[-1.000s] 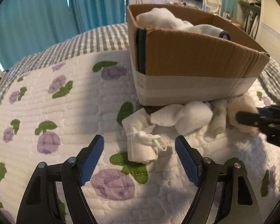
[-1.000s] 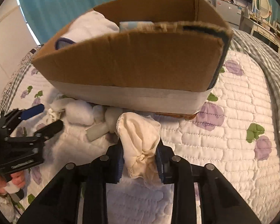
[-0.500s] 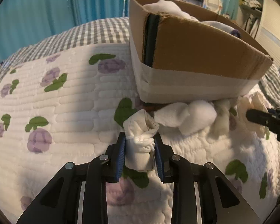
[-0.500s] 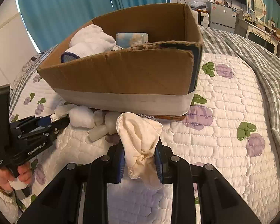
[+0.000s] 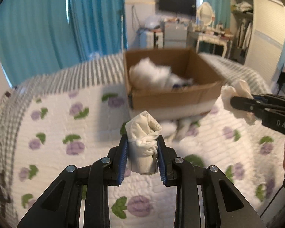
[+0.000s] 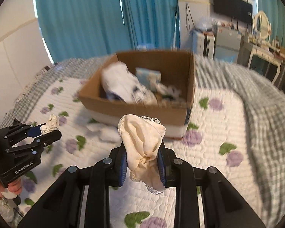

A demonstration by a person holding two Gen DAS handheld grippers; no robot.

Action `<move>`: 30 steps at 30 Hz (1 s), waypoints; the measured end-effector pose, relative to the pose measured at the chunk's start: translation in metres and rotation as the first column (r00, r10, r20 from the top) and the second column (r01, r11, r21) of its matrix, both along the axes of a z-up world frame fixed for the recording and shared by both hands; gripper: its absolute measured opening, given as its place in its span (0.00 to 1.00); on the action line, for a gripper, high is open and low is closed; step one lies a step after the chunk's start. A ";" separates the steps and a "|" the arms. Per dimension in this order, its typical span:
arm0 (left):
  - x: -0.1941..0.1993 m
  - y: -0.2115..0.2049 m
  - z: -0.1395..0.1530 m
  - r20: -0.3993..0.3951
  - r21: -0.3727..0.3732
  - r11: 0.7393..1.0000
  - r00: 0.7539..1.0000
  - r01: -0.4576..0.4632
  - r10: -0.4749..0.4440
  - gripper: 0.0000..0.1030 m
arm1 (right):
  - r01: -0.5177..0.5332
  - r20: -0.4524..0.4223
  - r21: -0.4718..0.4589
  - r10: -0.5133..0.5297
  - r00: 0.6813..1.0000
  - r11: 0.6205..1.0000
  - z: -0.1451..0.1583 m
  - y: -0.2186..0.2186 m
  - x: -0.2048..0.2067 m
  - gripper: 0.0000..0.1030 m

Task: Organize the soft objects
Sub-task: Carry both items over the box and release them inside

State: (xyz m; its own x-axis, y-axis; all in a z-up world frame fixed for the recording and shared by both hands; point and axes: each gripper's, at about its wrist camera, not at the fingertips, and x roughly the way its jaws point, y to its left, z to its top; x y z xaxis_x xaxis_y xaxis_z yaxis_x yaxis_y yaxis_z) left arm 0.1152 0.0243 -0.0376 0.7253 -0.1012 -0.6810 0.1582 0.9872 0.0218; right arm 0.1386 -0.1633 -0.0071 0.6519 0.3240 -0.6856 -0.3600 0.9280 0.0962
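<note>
Jaws of the left gripper [image 5: 142,153] are clamped on a white bundle [image 5: 143,144], a rolled, knotted piece of mesh-textured cloth that stands upright between the blue pads and is held up off the bed [image 5: 53,129]. Jaws of the right gripper [image 6: 143,160] are likewise clamped, on a cream cloth [image 6: 142,142] with a lace edge (its loose end droops below the pads), also clear of the quilt. Each gripper shows in the other's view: the left one low at the left in the right wrist view, the right one at the right edge in the left wrist view, well apart from each other.

Beyond the grippers, more white bundles [image 6: 107,133] lie on the flowered quilt, touching or just beside the near wall of the box [image 6: 142,112]. The box, open-topped cardboard with a pale band round its base, sits toward the far part of the bed and already holds white clothes [image 6: 121,84] and a light blue packet [image 6: 148,76]. Past the quilt a grey checked blanket [image 6: 260,98] covers the far edge of the bed, and teal curtains [image 6: 85,19] hang behind.
</note>
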 end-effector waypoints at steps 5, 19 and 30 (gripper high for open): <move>-0.010 -0.009 0.050 0.096 -0.005 1.000 0.995 0.023 -0.023 0.27 | -0.015 0.095 0.015 0.013 0.995 1.000 0.057 0.004 -0.029 0.26; 0.042 -0.036 0.121 0.250 -0.042 0.991 0.962 0.128 -0.114 0.28 | -0.020 0.220 0.067 0.005 0.975 0.998 0.144 0.005 0.006 0.26; 0.169 -0.045 0.058 0.183 0.008 0.993 0.976 0.116 -0.115 0.51 | 0.004 0.131 0.114 -0.019 0.991 0.994 0.084 -0.004 0.128 0.26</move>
